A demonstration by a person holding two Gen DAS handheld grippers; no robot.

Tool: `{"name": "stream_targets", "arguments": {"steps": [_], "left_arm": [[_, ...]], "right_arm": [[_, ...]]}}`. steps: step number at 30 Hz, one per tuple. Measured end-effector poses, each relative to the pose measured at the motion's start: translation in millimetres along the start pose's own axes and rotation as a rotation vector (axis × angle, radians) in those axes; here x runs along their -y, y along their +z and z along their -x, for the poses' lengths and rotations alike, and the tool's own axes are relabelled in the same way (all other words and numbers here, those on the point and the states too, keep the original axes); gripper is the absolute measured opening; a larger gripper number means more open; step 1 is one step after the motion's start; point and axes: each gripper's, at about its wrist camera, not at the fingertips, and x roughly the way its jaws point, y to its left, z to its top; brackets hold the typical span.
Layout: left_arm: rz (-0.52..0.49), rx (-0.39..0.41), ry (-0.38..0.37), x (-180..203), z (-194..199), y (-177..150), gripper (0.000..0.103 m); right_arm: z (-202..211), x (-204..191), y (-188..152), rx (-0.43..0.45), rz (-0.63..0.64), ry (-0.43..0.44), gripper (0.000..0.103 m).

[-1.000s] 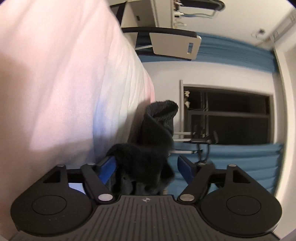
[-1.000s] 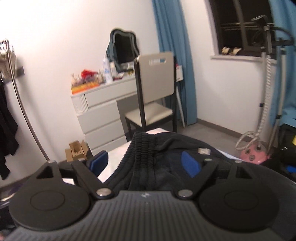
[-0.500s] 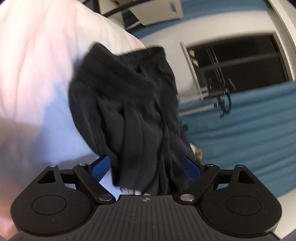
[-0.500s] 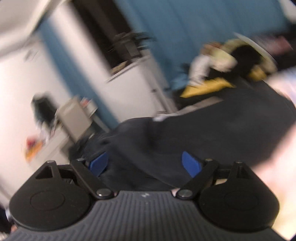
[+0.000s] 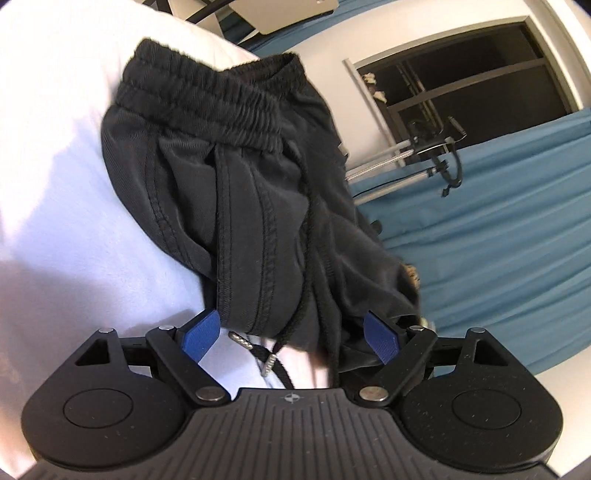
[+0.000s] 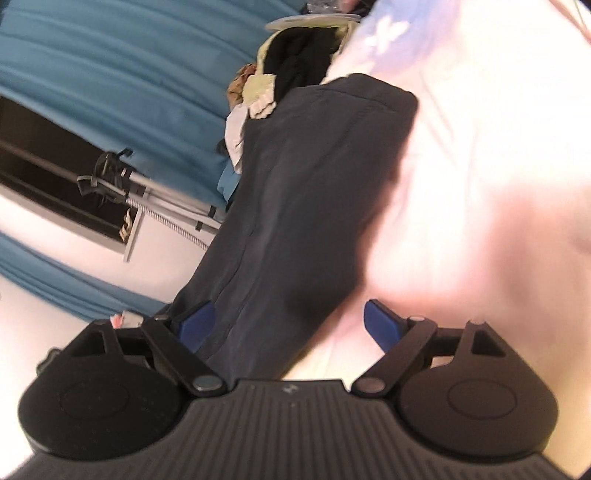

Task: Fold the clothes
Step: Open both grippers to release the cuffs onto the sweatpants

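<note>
Black shorts [image 5: 240, 184] lie on the white bed sheet [image 5: 74, 184], with the elastic waistband [image 5: 207, 96] at the far end and the drawstring [image 5: 306, 258] trailing toward me. My left gripper [image 5: 291, 334] stands open over the near edge of the shorts; cloth lies between its blue pads [image 5: 201, 334] but is not pinched. In the right wrist view the shorts [image 6: 314, 184] stretch away as a long dark strip over the sheet [image 6: 480, 184]. My right gripper [image 6: 288, 323] is open too; cloth covers part of its left pad and its right pad is bare above the sheet.
Blue curtains [image 5: 498, 221] and a dark window [image 5: 461, 74] stand beyond the bed, with a garment steamer stand [image 5: 432, 147] in front. A pile of other clothes [image 6: 280, 74] lies at the bed's far end. Part of a chair [image 5: 288, 11] shows at the top.
The shorts hung bunched between the left fingers; now they lie spread on the sheet. The right view swung and rolled from the dresser and chair down to the bed.
</note>
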Motion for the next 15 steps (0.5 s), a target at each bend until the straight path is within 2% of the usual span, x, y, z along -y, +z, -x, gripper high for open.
{"name": "stream_targets", "arguments": {"steps": [5,8,12,14,15], "left_arm": [[-0.035,-0.006,0.035,-1.6,-28.6,3.9,0.081],[-0.038,0.014,0.037,-3.7,-35.5,6.4,0.078],[-0.046,0.036,0.040,-6.9,-42.3,9.3,0.072],[-0.052,0.052,0.055,-7.4,-44.5,9.9,0.064],[-0.057,0.057,0.068,-7.4,-45.8,10.1,0.063]], "right_arm": [[-21.2,18.0,18.0,0.027,0.020,0.079,0.087],[-36.8,14.6,23.3,0.060,0.114,0.158,0.083],[-72.8,7.6,24.5,0.015,0.202,0.114,0.082],[-80.1,4.5,22.4,0.035,0.235,0.111,0.081],[-81.9,2.2,21.0,0.046,0.248,0.104,0.076]]}}
